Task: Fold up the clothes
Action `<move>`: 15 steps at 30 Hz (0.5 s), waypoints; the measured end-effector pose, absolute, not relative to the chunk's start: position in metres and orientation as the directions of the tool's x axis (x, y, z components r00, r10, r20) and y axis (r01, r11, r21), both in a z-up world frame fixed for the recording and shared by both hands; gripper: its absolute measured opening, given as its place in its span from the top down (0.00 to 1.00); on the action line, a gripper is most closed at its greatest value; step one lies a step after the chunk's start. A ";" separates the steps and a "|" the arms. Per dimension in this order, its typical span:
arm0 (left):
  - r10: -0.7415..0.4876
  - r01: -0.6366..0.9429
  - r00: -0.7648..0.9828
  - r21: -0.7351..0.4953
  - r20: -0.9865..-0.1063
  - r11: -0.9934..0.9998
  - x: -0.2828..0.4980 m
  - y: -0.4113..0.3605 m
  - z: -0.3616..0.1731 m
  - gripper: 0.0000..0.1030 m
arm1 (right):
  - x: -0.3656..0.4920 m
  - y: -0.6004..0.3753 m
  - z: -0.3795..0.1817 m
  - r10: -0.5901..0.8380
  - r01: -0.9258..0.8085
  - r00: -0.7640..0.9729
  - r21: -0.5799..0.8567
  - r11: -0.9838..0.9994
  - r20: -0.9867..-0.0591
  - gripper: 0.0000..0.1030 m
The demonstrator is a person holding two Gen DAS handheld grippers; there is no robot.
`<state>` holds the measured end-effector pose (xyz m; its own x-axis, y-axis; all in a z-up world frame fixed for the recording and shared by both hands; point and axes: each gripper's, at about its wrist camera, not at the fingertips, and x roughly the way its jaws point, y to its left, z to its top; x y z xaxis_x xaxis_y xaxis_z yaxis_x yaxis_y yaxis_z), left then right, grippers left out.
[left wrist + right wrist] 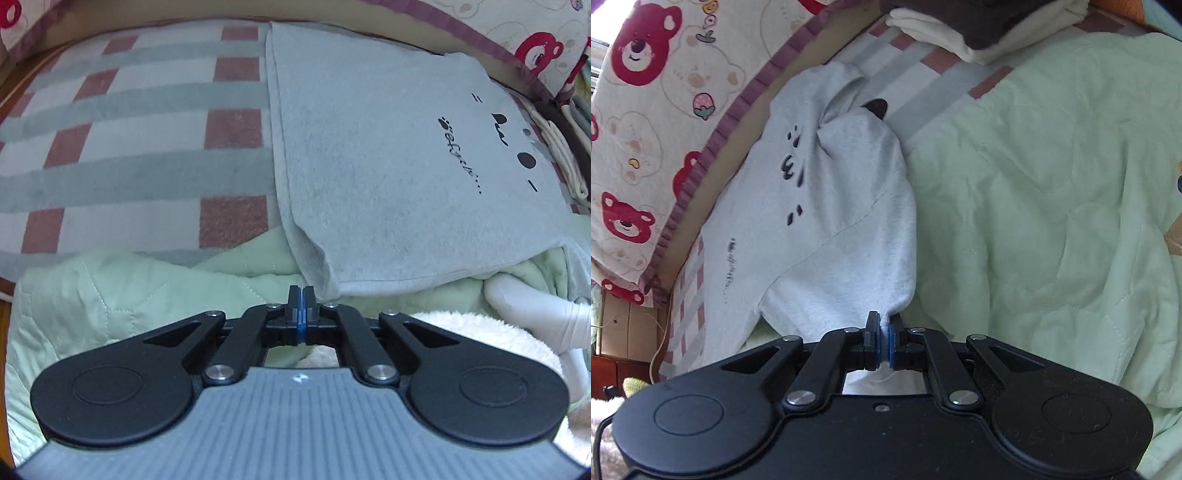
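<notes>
Under everything you have the bed: a checked blanket (140,122) in grey, white and brick red, with a pale green quilt (1052,192) bunched over its near and right-hand parts, and a bear-print cushion (639,122) along the far edge. A stack of folded cloth (945,33) sits at the far right corner.

On the blanket lies the task's piece, a light grey printed sweatshirt (388,147). In the left wrist view its body is spread flat, its long axis running away from you, its left side a straight edge and its near hem draped over the quilt. In the right wrist view its right part is lifted and gathered into a drawn-up fold that runs straight toward your right gripper (885,332).

That gripper is closed tight on a pinch of the grey fabric, so the cloth rises from the bed to the pads. Your left gripper (301,295) has its pads pressed together; I see no cloth between them, and the near left corner of the hem lies just ahead and slightly right of the tips.

So the garment lies ahead of both tools, with the right one holding it. My judgement: any fold turns on carrying that held edge leftward across the long axis, toward the straight left side.
</notes>
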<state>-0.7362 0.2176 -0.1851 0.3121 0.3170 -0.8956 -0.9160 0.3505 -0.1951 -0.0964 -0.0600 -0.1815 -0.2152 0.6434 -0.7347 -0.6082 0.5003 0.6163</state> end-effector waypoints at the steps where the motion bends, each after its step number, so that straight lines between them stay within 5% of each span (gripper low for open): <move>1: 0.317 -0.916 0.313 -0.197 -0.895 0.349 -0.736 0.219 -0.184 1.00 | -0.098 -0.061 -0.175 0.654 -0.623 -0.211 0.616 0.483 -0.726 0.94; 10: 0.416 -0.908 0.219 -0.028 -0.883 0.418 -0.685 0.240 -0.166 0.97 | -0.126 -0.057 -0.145 0.590 -0.787 -0.158 0.462 0.409 -0.792 0.94; 15: 0.449 -0.865 0.305 -0.047 -0.840 0.499 -0.624 0.257 -0.149 0.95 | -0.129 -0.049 -0.149 0.557 -0.826 -0.095 0.377 0.419 -0.825 0.85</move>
